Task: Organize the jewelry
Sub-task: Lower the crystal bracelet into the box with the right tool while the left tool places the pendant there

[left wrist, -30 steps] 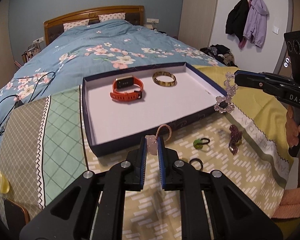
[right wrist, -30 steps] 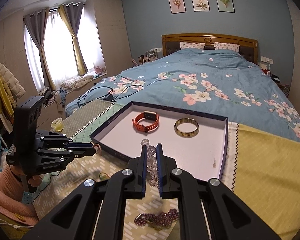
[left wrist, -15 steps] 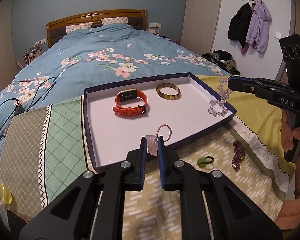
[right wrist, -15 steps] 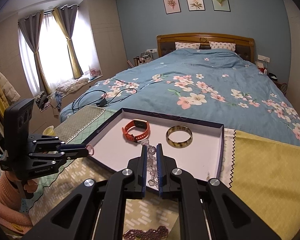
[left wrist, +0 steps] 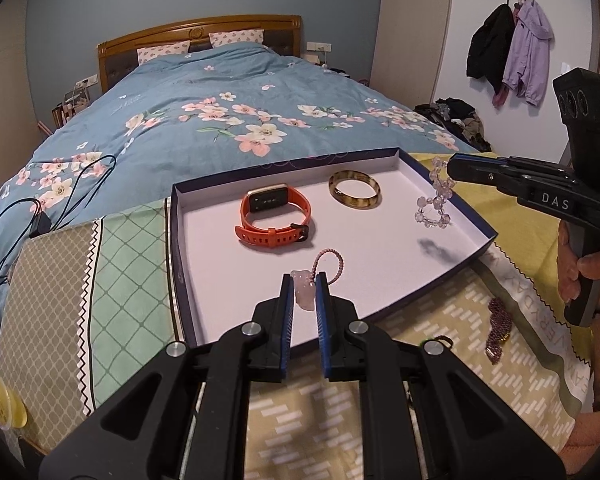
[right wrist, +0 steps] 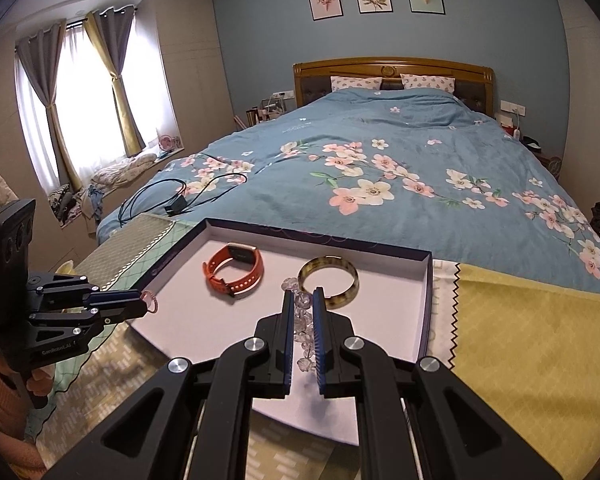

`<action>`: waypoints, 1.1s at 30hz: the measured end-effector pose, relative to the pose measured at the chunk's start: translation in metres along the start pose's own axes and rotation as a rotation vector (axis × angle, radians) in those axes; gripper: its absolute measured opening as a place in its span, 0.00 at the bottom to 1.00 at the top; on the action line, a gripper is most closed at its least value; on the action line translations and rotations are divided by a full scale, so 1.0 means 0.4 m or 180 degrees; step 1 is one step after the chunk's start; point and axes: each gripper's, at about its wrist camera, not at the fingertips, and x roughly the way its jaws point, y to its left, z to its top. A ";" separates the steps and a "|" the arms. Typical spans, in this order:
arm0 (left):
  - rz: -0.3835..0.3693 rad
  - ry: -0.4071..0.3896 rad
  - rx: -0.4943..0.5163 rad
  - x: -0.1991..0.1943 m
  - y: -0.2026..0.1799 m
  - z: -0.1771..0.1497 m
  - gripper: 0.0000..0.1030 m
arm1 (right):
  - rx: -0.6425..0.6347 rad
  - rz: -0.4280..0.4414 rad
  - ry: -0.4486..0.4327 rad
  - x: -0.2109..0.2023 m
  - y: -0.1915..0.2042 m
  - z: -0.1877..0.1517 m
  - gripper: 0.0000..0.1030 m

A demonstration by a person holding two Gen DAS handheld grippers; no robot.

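Note:
A shallow dark-blue box (left wrist: pixel 175 216) (right wrist: pixel 428 300) with a white floor lies on the bed's foot. An orange watch (left wrist: pixel 274 216) (right wrist: pixel 234 270) and an amber bangle (left wrist: pixel 355 195) (right wrist: pixel 329 280) rest inside it. My left gripper (left wrist: pixel 305 286) (right wrist: pixel 142 300) is shut on a pink pendant (left wrist: pixel 303 292) with a pink cord loop (left wrist: pixel 332 266), held over the box's near edge. My right gripper (right wrist: pixel 301 304) (left wrist: pixel 452 168) is shut on a clear bead bracelet (right wrist: pixel 302 320) (left wrist: pixel 434 206), which dangles over the box's right side.
A dark purple bead strand (left wrist: pixel 498 332) and a green-and-black ring (left wrist: pixel 436 340) lie on the patterned cloth (left wrist: pixel 292 412) before the box. A black cable (left wrist: pixel 4 240) (right wrist: pixel 188 196) trails on the floral quilt. A yellow lid (left wrist: pixel 0 400) sits at the left edge.
Both grippers have moved forward from the cloth to over the box, each carrying its piece. The bead bracelet now hangs inside the box's right rim, the pendant past its near wall.

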 end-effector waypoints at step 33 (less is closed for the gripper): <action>0.0014 0.0490 -0.0196 0.218 0.069 0.055 0.11 | -0.0082 0.0034 0.0327 0.151 0.029 -0.004 0.10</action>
